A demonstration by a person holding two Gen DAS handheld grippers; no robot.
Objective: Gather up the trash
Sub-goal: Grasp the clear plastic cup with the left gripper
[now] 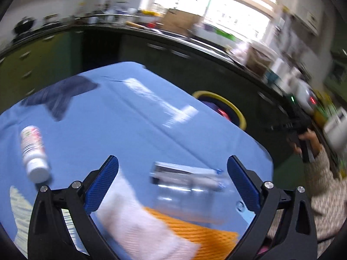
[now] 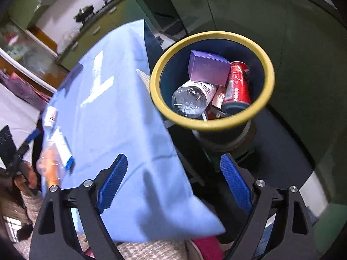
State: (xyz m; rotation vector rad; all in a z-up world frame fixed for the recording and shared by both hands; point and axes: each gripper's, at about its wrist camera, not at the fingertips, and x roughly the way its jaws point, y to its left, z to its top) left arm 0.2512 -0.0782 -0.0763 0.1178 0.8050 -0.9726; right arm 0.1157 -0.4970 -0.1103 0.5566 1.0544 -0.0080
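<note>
Kitchen setting, green cabinets and a cluttered counter behind; blue cloth point(image 1: 134, 119) spread over a table as the work surface.

Left wrist view. Left gripper point(image 1: 172, 182) angled down over the near end of the cloth, fingers wide, nothing between the pads — placed to reach the trash lying just ahead. Clear bottle point(image 1: 190, 197) on its side between the fingers' line of reach, a long box point(image 1: 186, 172) touching or just beside its far edge; blur prevents telling which. White tissue point(image 1: 138, 225) and orange net point(image 1: 208, 236) under the left finger and toward the camera, overlapping. White pill bottle point(image 1: 33, 151) lying apart at left; dark cloth point(image 1: 58, 96) farther off. Yellow rim of the bin point(image 1: 236, 110) showing past the table's far right edge, set below table level so that items can be dropped in. Right gripper point(image 1: 297, 134) seen small at far right in a hand with a knit sleeve, near the bin.

Right wrist view. Right gripper point(image 2: 173, 182) pointing steeply down, near finger over the cloth's corner, far finger beyond the table edge; fingers spread wide and empty — consistent with a release over the bin, judged only from the pose. Bin point(image 2: 269, 73) just beside the table, already holding a purple box point(image 2: 208, 67), a red can point(image 2: 237, 84), a clear bottle point(image 2: 193, 99) and smaller scraps. Remaining trash — bottle, box, net, pill bottle point(image 2: 50, 116) — still on the cloth at left, next to the left gripper point(image 2: 23, 143). Task judged partly done.
</note>
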